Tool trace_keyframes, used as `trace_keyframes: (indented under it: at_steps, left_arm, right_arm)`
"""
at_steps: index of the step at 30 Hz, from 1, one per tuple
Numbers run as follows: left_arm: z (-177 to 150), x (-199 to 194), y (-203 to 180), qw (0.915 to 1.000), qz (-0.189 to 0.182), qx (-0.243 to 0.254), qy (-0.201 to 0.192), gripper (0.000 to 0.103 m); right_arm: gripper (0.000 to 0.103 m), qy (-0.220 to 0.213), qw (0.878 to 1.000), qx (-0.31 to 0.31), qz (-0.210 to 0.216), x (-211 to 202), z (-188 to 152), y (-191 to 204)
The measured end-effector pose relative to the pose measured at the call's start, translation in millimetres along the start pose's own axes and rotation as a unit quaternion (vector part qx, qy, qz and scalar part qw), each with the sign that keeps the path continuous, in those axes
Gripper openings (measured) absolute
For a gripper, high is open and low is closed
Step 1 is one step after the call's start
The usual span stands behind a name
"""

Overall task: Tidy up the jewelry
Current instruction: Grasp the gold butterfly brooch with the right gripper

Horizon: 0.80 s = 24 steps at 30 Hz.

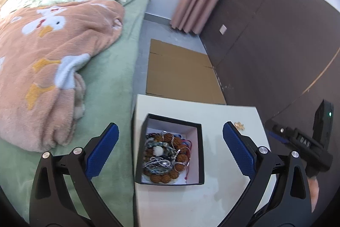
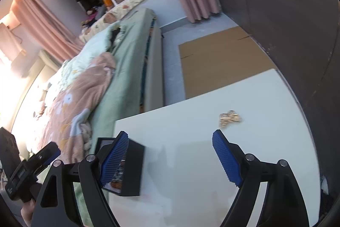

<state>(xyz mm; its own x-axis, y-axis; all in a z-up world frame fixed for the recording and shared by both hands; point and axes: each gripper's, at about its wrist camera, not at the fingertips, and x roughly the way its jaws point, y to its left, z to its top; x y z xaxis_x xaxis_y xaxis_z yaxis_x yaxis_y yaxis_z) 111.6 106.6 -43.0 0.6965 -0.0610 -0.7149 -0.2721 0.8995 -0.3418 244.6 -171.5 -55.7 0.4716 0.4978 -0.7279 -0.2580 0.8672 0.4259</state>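
Note:
A black jewelry box (image 1: 170, 150) with a white inside stands on the white table (image 1: 212, 201). It holds a heap of jewelry (image 1: 165, 157): brown bead bracelets and silver chains. A small gold piece (image 1: 239, 126) lies on the table right of the box; it also shows in the right wrist view (image 2: 230, 118). My left gripper (image 1: 170, 142) is open and empty, above the box with a finger on each side. My right gripper (image 2: 170, 150) is open and empty above the table, the box (image 2: 129, 167) at its left finger, the gold piece ahead to the right.
A bed (image 1: 110, 86) with a green sheet and a pink blanket (image 1: 53, 61) lies left of the table. A flat cardboard sheet (image 1: 182, 76) lies on the floor beyond the table. A dark wall (image 1: 276, 35) runs along the right. The right gripper's body (image 1: 306, 142) shows at the right.

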Motion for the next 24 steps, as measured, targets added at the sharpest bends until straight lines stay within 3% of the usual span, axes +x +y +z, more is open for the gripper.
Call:
trace_keyframes:
  at_steps: [7, 14, 24]
  left_arm:
    - [-1.1, 22.9, -18.3, 0.9994, 0.008, 0.022, 0.024, 0.098]
    - [5.9, 41.6, -21.7, 0.9988, 0.014, 0.031, 0.035, 0.098]
    - [7.9, 68.7, -15.9, 0.9967, 0.030, 0.040, 0.064, 0.098]
  right_arm:
    - [0.093, 0.013, 0.999, 0.016, -0.045, 12.9, 8.4, -26.8]
    - [0.094, 0.040, 0.993, -0.013, -0.114, 53.3, 13.3, -36.0]
    - [0.094, 0.069, 0.981, -0.065, -0.168, 103.6, 13.0, -44.0]
